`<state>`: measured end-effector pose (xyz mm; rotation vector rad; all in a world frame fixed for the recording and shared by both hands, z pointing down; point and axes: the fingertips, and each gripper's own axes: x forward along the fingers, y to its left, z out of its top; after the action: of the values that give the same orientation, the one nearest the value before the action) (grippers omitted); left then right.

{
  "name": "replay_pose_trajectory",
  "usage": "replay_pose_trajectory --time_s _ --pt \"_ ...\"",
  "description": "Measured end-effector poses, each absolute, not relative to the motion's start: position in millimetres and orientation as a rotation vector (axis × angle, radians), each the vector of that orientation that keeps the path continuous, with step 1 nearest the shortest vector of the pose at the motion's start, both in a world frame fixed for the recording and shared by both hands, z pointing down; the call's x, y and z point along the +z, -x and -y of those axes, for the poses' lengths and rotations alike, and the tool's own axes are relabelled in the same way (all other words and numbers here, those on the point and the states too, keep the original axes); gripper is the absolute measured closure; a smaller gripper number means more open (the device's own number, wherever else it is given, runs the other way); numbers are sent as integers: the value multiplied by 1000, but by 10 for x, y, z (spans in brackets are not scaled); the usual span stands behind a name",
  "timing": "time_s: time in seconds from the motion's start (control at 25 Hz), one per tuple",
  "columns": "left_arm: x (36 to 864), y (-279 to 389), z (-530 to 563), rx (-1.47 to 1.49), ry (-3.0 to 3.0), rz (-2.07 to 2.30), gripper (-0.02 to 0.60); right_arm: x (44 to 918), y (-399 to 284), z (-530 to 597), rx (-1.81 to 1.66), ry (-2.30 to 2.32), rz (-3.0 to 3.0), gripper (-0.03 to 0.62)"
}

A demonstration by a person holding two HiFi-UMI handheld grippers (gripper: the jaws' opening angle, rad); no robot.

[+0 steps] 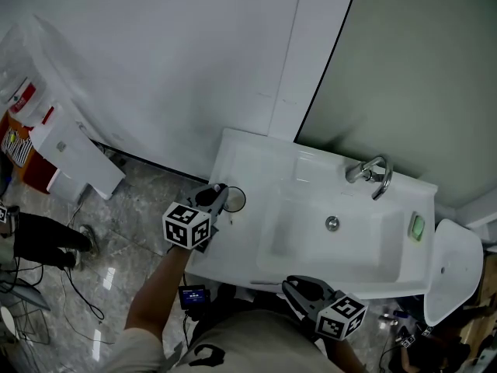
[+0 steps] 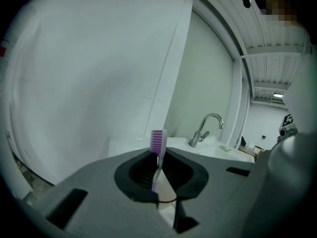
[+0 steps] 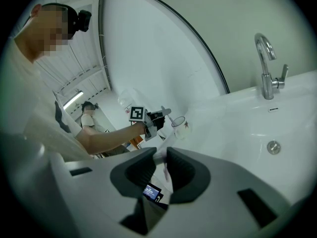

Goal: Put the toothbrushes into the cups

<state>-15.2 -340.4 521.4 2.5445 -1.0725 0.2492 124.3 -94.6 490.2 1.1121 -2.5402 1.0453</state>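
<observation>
My left gripper (image 1: 219, 195) is shut on a purple toothbrush (image 2: 158, 148), which stands upright between the pads with its bristle head on top. Just under the jaws is the rim of a clear cup (image 2: 166, 200). That cup (image 1: 234, 200) stands on the left ledge of the white sink (image 1: 311, 169). In the right gripper view the left gripper (image 3: 157, 119) hovers right beside the cup (image 3: 179, 126). My right gripper (image 1: 293, 286) stays at the sink's front edge. It (image 3: 159, 165) is shut on a pale toothbrush handle (image 3: 164, 168).
A chrome faucet (image 1: 371, 173) stands at the back of the basin, with the drain (image 1: 332, 224) in the middle and a green soap (image 1: 418, 226) on the right ledge. A white toilet (image 1: 454, 274) is at the far right. A white bin (image 1: 74, 158) and another person (image 1: 39, 239) are at the left.
</observation>
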Motion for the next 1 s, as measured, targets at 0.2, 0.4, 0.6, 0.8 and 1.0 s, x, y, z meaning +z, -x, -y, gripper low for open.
replay_pose_trajectory --time_s 0.2,0.4,0.6,0.8,1.0 --pt "5271 135 3421 231 -2552 1079 548 4908 -1244 951 1039 -1115 2530 522" --pt "5280 166 3447 210 -2561 1092 543 4920 -1254 957 1040 -1132 2523 520" --pt "5288 236 3513 225 -2540 1150 495 4909 -1261 977 1037 -1136 2528 520" --pt "5321 319 3532 248 -2498 1190 406 4897 -1244 974 1033 -1133 2534 520" --pt "5302 415 3477 238 -2475 1204 397 4899 -1238 970 1034 -1141 2537 520"
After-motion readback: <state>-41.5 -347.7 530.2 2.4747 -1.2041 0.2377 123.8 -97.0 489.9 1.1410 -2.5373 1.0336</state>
